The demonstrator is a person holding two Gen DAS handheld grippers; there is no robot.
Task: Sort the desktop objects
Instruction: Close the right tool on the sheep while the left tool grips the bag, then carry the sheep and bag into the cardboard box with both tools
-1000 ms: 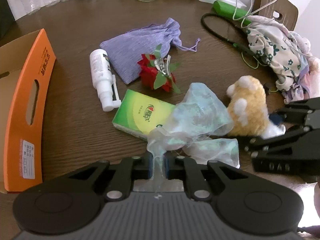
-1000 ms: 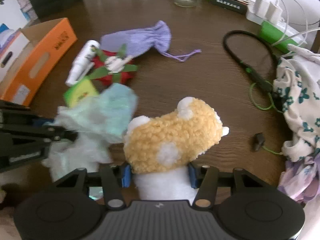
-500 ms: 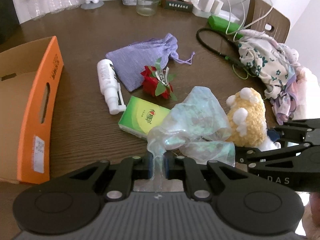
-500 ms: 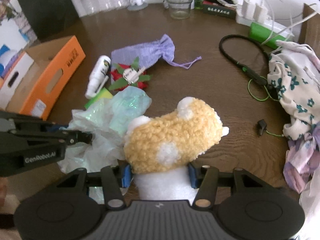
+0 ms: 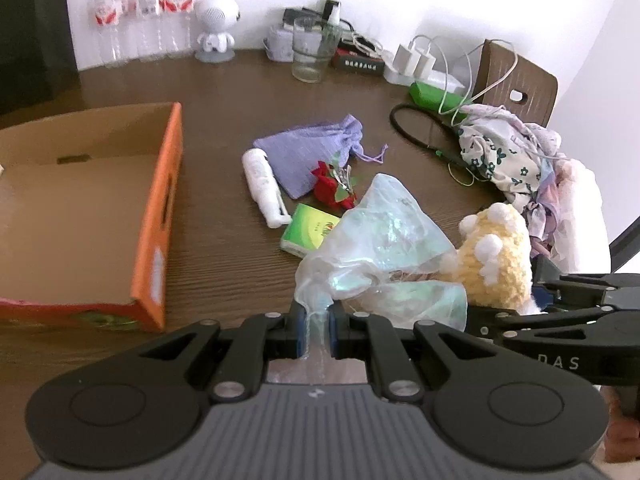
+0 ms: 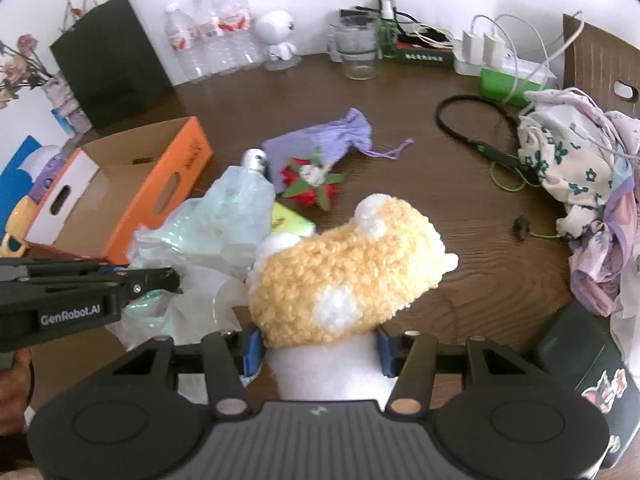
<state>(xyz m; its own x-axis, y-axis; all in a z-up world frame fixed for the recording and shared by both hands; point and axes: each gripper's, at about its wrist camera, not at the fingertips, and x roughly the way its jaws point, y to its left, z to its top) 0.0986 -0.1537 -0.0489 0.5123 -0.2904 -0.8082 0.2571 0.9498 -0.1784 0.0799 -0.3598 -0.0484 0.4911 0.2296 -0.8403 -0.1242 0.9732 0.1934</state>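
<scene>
My left gripper [image 5: 316, 330] is shut on a crumpled clear plastic bag [image 5: 380, 240] and holds it above the brown table; the bag also shows in the right wrist view [image 6: 216, 232]. My right gripper [image 6: 320, 346] is shut on a yellow and white plush toy [image 6: 348, 276], also lifted; the toy shows at the right of the left wrist view [image 5: 496, 256]. On the table lie a purple drawstring pouch [image 5: 308, 148], a white spray bottle [image 5: 264, 184], a red fabric flower [image 5: 334, 186] and a green tissue pack [image 5: 310, 230].
An open orange cardboard box [image 5: 160, 216] stands at the left. A pile of floral clothes [image 5: 512, 160], a black cable loop [image 5: 416, 128], chargers, a glass [image 5: 308, 56] and water bottles [image 5: 140, 16] lie at the right and back. A dark case [image 6: 580, 368] sits near right.
Both grippers have risen and pulled back with the bag and the plush toy in them. The orange box and the far wall have come more into view.
</scene>
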